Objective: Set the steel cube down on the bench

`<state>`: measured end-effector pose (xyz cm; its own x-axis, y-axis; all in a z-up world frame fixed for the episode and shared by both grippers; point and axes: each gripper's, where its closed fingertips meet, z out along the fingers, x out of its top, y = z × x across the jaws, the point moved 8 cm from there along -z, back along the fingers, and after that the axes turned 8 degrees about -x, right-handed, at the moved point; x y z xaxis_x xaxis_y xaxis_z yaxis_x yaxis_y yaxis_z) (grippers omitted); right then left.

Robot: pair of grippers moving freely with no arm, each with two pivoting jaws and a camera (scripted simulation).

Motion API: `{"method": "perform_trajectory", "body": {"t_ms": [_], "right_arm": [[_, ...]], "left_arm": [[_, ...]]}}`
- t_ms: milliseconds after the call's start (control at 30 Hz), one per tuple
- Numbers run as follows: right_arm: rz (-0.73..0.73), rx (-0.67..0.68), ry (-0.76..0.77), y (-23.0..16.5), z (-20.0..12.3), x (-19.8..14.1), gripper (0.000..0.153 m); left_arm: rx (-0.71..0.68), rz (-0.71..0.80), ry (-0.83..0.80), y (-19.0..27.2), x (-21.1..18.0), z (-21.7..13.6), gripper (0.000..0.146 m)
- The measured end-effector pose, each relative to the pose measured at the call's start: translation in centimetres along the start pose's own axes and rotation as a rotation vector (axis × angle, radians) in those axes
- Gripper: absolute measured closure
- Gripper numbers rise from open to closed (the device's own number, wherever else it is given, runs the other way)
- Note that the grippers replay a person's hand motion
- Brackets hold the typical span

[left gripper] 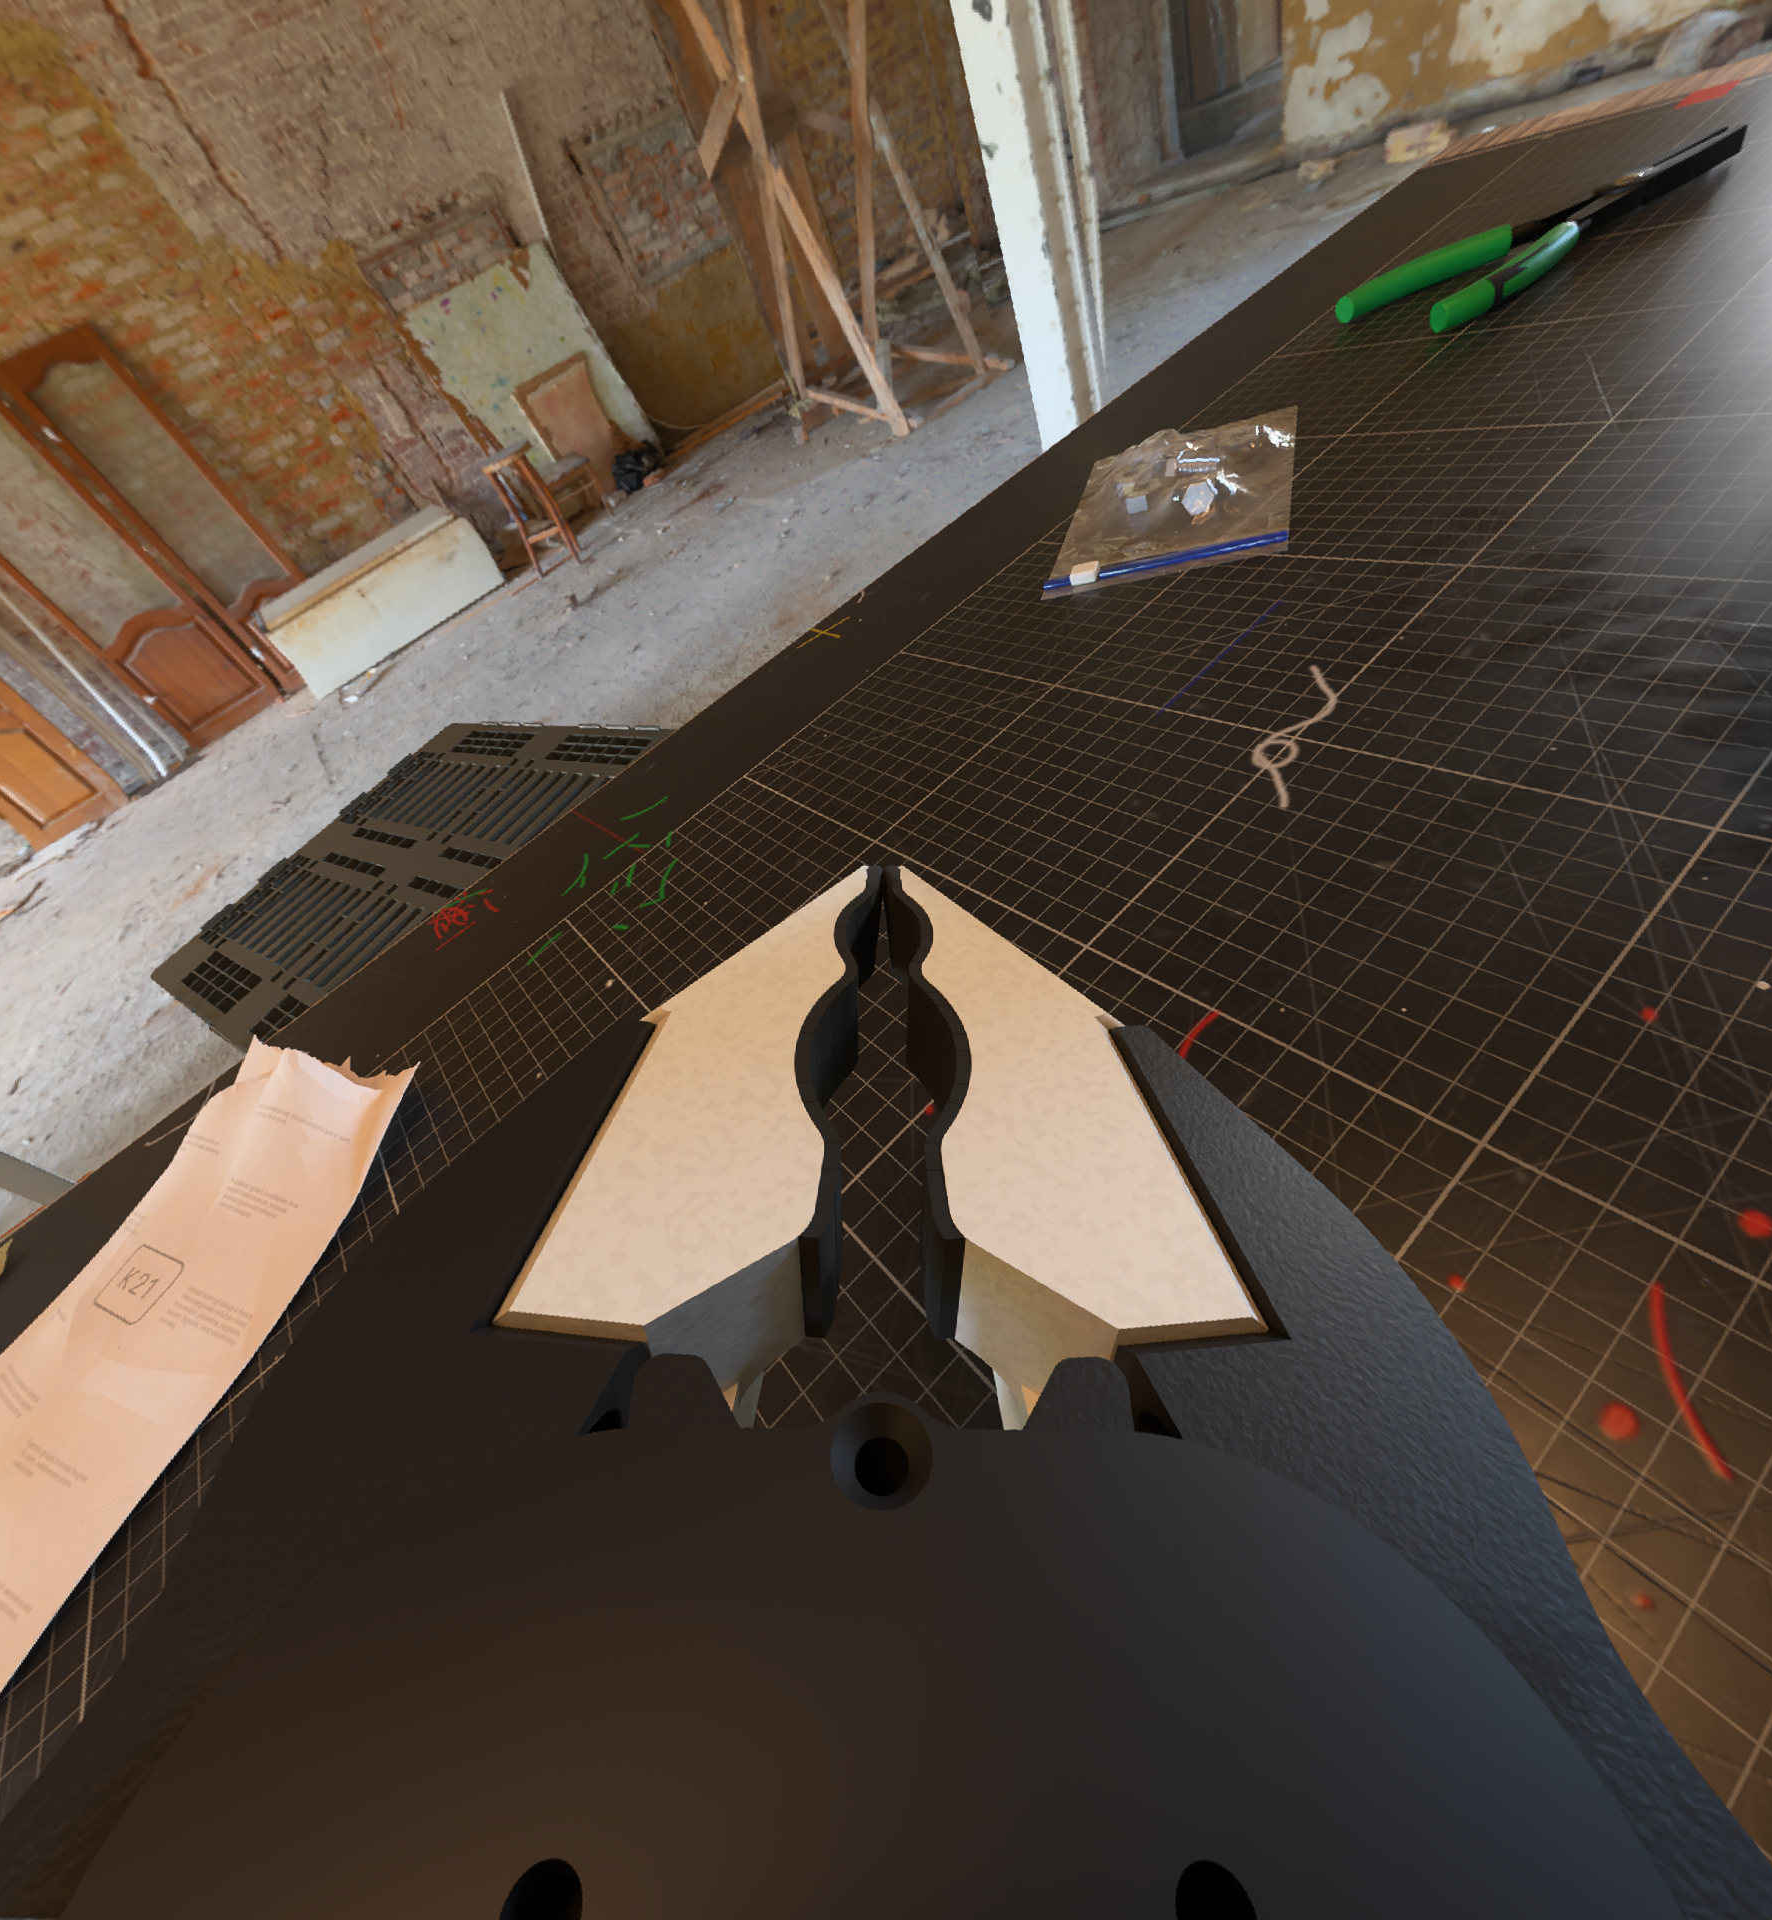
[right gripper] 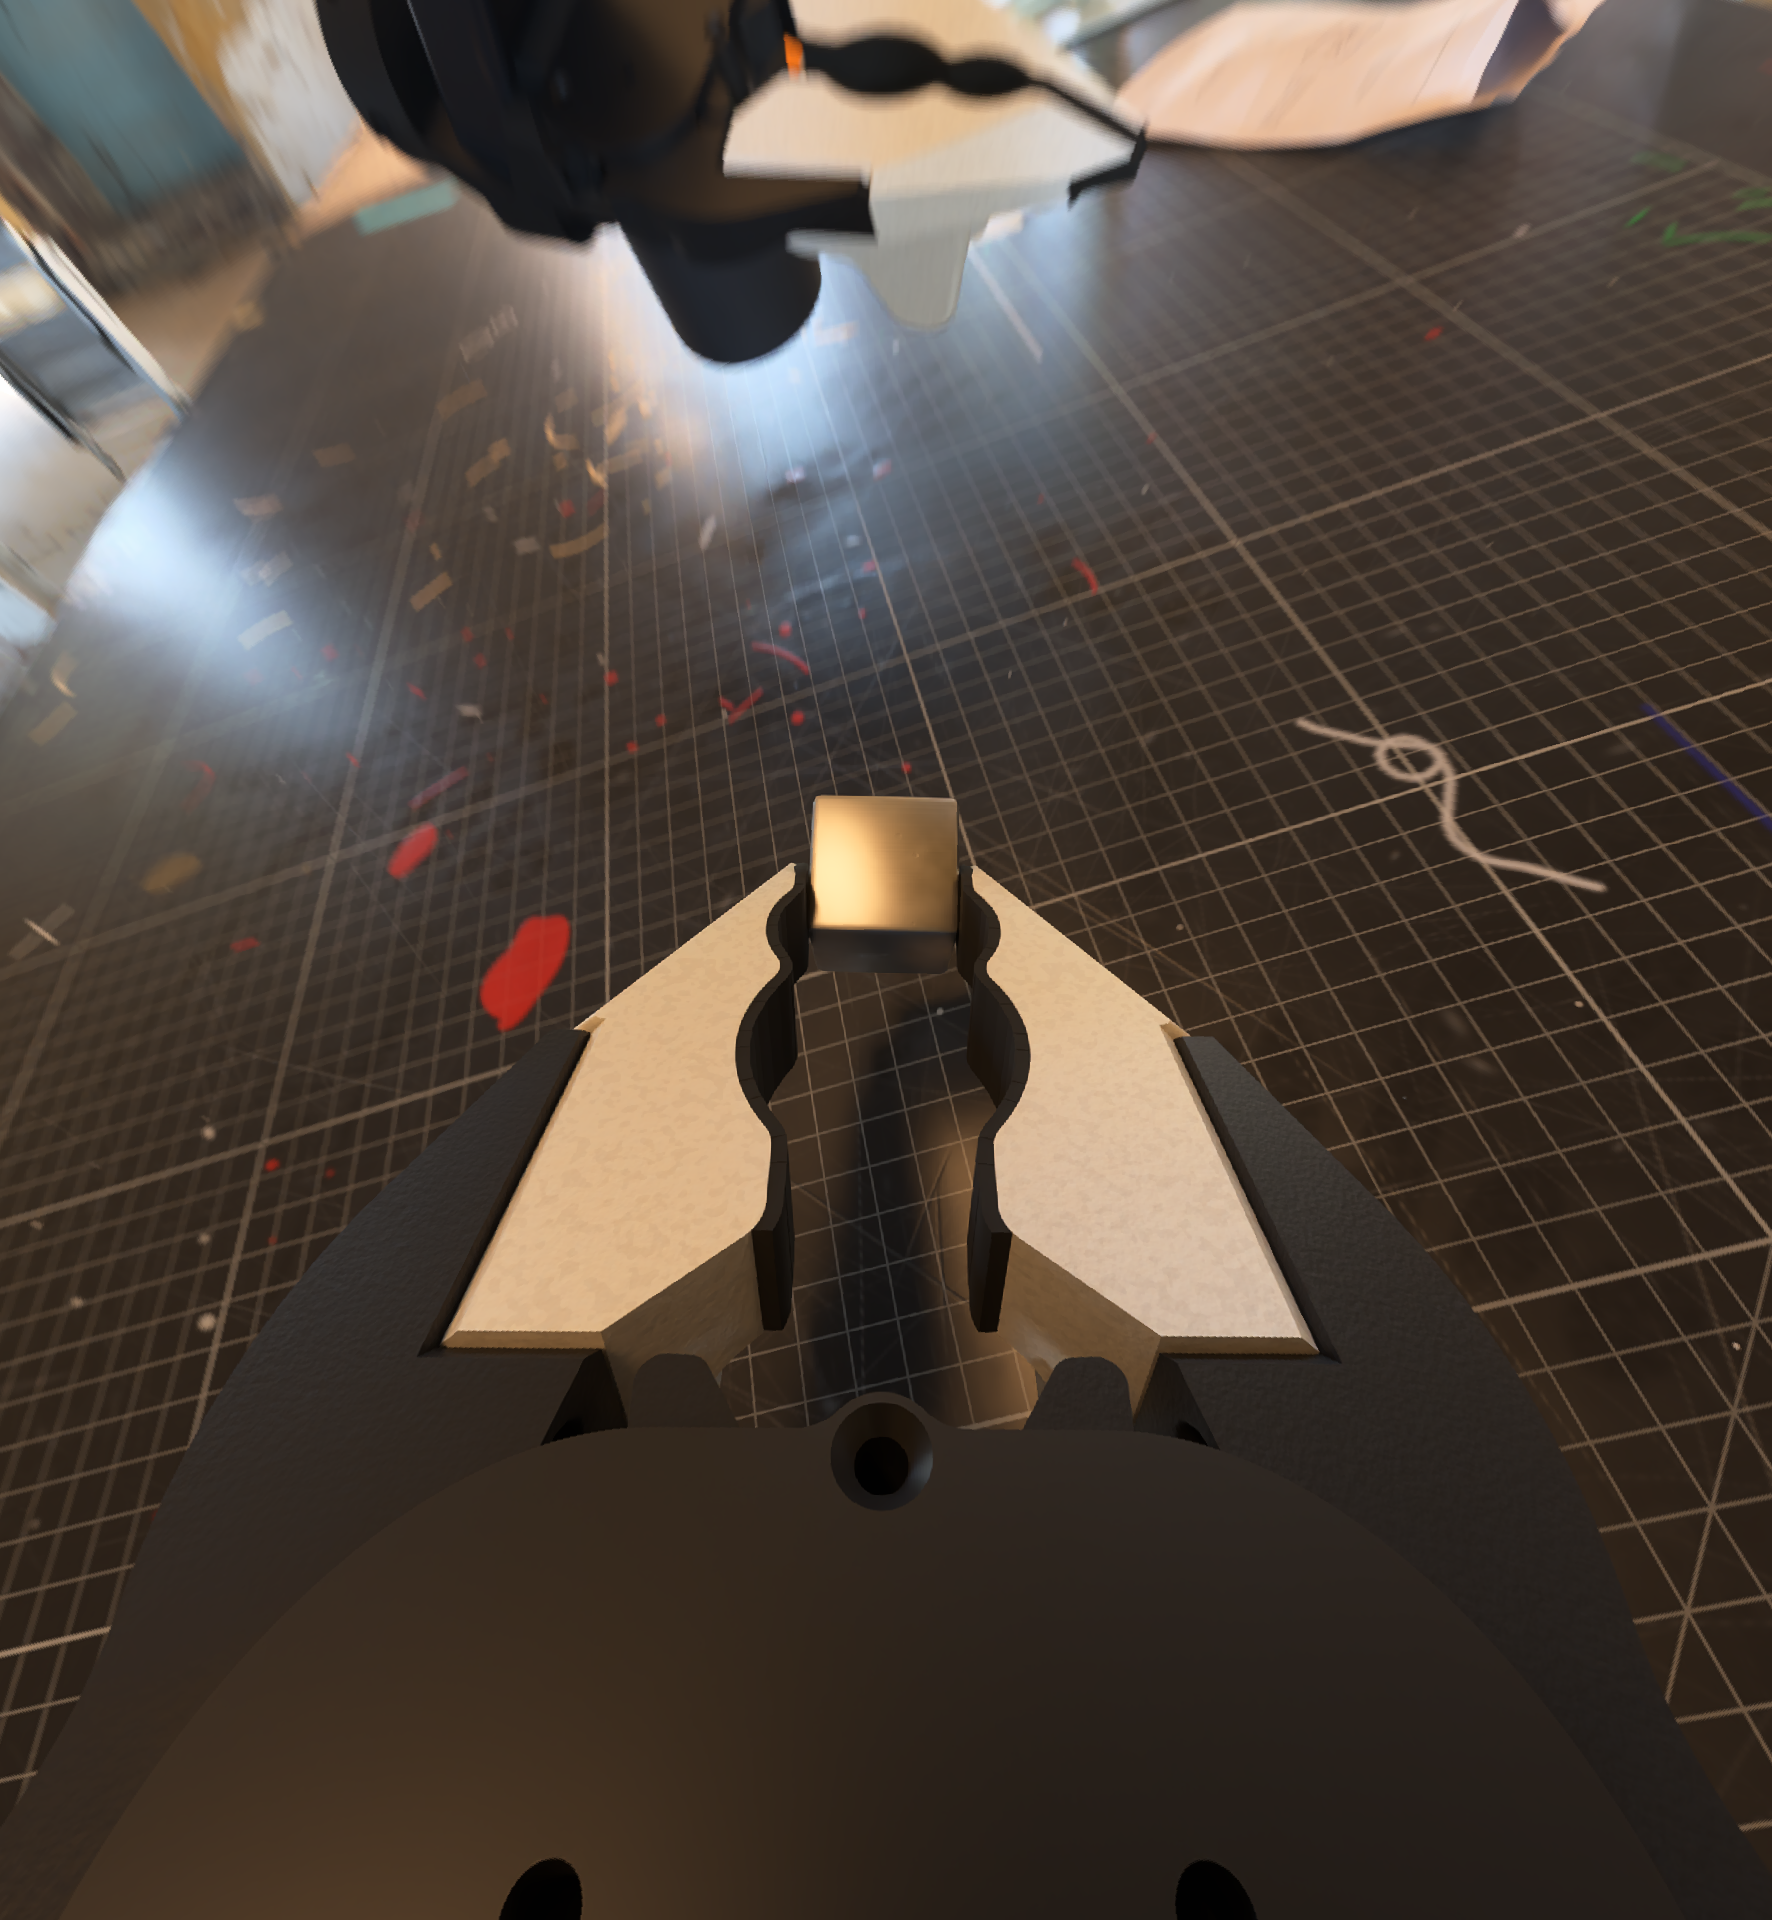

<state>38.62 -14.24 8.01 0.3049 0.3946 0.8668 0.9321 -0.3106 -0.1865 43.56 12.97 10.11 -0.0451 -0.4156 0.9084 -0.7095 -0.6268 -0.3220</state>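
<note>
The right gripper [right gripper: 884, 904] is grasping the small shiny steel cube [right gripper: 882, 878] between the tips of its fingers, above the black gridded tabletop [right gripper: 1381, 1039]. The left gripper [left gripper: 884, 883] is clenched on nothing. I judge the lowering step is in hand; next the cube must go down flat and then be released.

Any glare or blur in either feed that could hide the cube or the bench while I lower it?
Right wrist view: steel cube sharp in the right tongs; white glare on the bench beyond; far edges smeared. Left wrist view: crisp, no glare.
</note>
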Motion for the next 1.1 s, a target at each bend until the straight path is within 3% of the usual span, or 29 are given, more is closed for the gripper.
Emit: {"method": "perform_trajectory", "body": {"t_ms": [300, 633, 833, 1000, 1100], "right_arm": [[-0.176, -0.065, -0.208, -1.5, 2.5, -0.8, 0.125], [-0.261, -0.086, -0.22, -2.1, 2.8, -1.0, 0.125], [-0.28, -0.071, -0.22, -2.3, 2.7, -1.1, 0.121], [-0.292, -0.066, -0.22, -2.5, 2.7, -1.2, 0.115], [-0.288, -0.067, -0.221, -2.4, 2.8, -1.1, 0.111]], "left_arm": [[-0.013, 0.009, 0.0, 0.2, -0.1, 0.2, 0.146], [0.007, -0.005, 0.029, -0.5, 1.2, -1.2, 0.146], [0.204, -0.041, -0.013, -6.3, 2.3, -9.5, 0.145], [0.294, -0.154, -0.28, -10.9, -0.7, -18.5, 0.141], [0.276, -0.22, -0.446, -11.6, -3.4, -22.2, 0.14]]}}
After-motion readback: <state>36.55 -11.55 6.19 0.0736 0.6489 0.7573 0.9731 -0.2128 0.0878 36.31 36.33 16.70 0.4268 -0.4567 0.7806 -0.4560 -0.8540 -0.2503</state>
